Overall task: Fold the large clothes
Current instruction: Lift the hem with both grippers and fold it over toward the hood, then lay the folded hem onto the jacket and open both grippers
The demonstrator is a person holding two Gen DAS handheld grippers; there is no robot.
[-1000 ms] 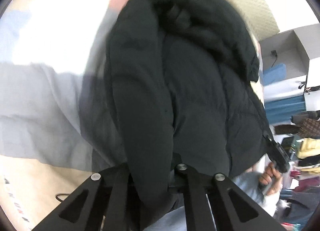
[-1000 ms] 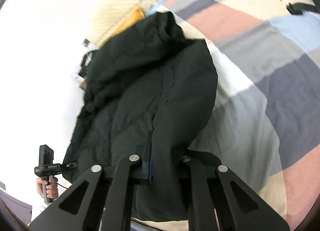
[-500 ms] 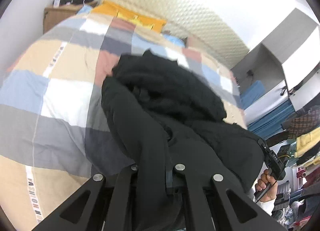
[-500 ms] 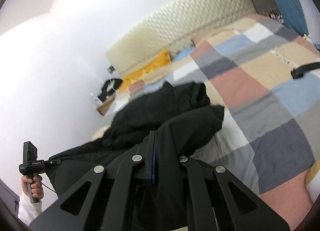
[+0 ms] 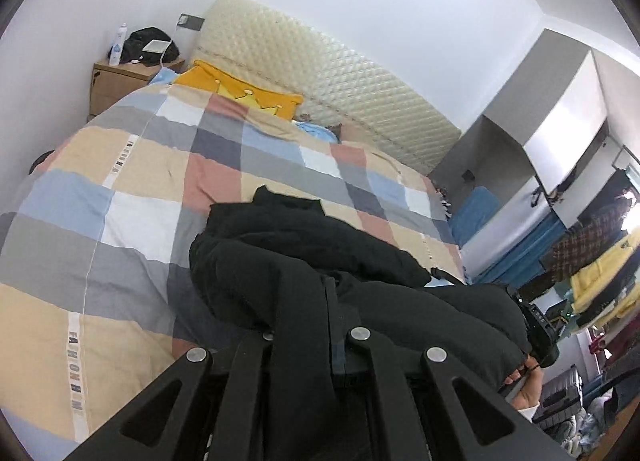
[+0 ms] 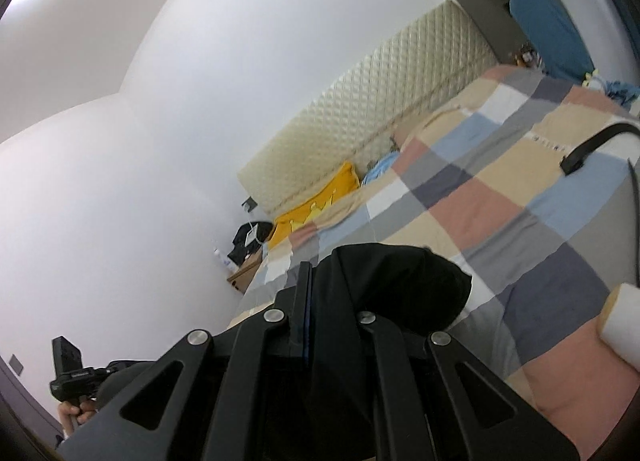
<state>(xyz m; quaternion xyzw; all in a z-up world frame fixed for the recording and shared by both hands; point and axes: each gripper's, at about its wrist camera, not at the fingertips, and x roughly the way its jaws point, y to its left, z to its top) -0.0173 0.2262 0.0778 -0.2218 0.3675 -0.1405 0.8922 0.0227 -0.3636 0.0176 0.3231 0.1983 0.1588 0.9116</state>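
handling: bulky black padded jacket [image 5: 304,285] looks soft, puffy and fairly heavy; likely slumps and springs back when creased. Best held at hems and seams, not mid-panel.
look: matte black, quilted, bunched in a heap, hood or collar end toward the headboard.
location: on the checked patchwork quilt [image 5: 120,181], near the bed's foot edge.
left gripper [image 5: 312,345]: clamped on a jacket fold.
right gripper [image 6: 324,325]: clamped on jacket fabric too.

Black jacket [image 5: 304,261] folds bury left tool [image 5: 308,325] fingertips; right tool [image 6: 332,301] far finger hidden likewise.
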